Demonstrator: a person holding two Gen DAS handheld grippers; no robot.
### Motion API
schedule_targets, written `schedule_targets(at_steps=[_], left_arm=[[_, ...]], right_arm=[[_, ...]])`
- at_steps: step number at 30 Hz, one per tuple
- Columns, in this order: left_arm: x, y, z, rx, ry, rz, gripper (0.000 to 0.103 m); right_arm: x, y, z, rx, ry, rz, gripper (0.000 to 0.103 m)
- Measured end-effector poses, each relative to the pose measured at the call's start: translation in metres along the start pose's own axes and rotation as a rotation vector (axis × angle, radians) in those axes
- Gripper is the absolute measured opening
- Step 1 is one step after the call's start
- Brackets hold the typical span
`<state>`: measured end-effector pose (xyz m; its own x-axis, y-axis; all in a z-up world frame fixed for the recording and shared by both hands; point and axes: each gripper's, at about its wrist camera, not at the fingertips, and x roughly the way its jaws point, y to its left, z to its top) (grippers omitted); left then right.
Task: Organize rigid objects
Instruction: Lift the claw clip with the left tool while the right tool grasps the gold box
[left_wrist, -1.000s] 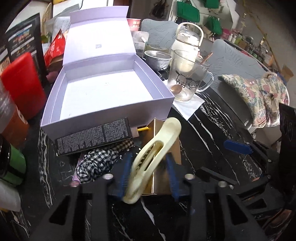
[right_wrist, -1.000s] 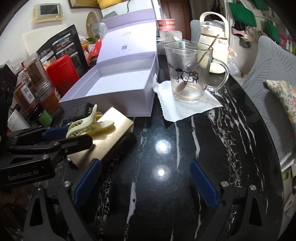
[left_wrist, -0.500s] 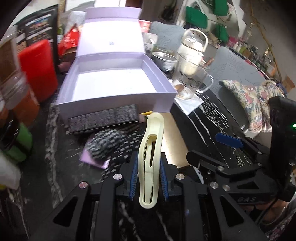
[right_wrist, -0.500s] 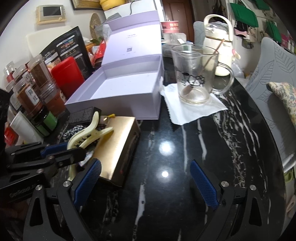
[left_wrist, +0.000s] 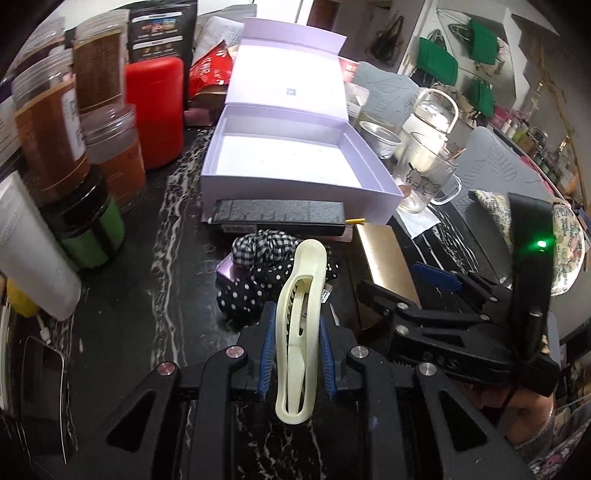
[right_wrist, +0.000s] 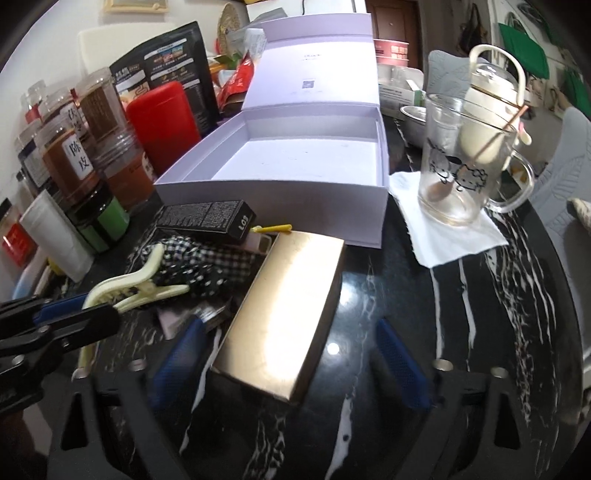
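Observation:
My left gripper (left_wrist: 297, 354) is shut on a cream hair claw clip (left_wrist: 301, 325), held above the black marble table; the clip also shows in the right wrist view (right_wrist: 129, 284). An open lilac box (left_wrist: 295, 162) with its lid up stands beyond, empty inside. A black carton (left_wrist: 277, 216) lies against its front wall. My right gripper (right_wrist: 288, 365) is open, its blue pads on either side of the near end of a gold box (right_wrist: 284, 314). Checked and dotted fabric scrunchies (left_wrist: 266, 266) lie between the clip and the black carton.
Jars (left_wrist: 55, 136), a red canister (left_wrist: 155, 110), a green-lidded pot (left_wrist: 96, 236) and a white tube (left_wrist: 33, 258) crowd the left. A glass mug (right_wrist: 461, 166) on a napkin and a kettle (right_wrist: 495, 96) stand right of the box. A phone (left_wrist: 40, 391) lies at the near left.
My left gripper with the clip has pulled back and to the left, away from the gold box. My right gripper has moved forward so its open fingers now flank the gold box.

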<state>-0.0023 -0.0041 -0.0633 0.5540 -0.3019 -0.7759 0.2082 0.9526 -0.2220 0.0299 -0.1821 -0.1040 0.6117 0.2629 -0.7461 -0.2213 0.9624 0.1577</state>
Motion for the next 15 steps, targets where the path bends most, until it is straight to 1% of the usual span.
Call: schedule_targets(at_steps=[2,4,5,6,8,15], left_arm=[[-0.001,0.003,-0.003,-0.008,0.005,0.001,0.022],[-0.001,0.004,-0.007,-0.013,0.01,0.002,0.022],[0.0,0.005,-0.007,-0.015,0.013,0.001,0.022],[0.0,0.005,-0.009,-0.017,0.016,0.002,0.022],[0.003,0.005,-0.012,-0.02,0.029,-0.002,0.022],[0.008,0.002,-0.024,-0.02,0.065,-0.029,0.022]], right_arm=[[0.007,0.001,0.0,-0.005,0.021,-0.01,0.08],[0.014,0.001,-0.002,0.002,0.048,-0.008,0.073],[0.015,0.0,-0.003,0.011,0.061,0.0,0.061],[0.015,-0.001,-0.004,0.015,0.06,-0.008,0.052],[0.012,0.0,-0.007,0.0,0.056,-0.044,0.046],[-0.006,-0.012,-0.025,0.001,0.067,-0.036,0.045]])
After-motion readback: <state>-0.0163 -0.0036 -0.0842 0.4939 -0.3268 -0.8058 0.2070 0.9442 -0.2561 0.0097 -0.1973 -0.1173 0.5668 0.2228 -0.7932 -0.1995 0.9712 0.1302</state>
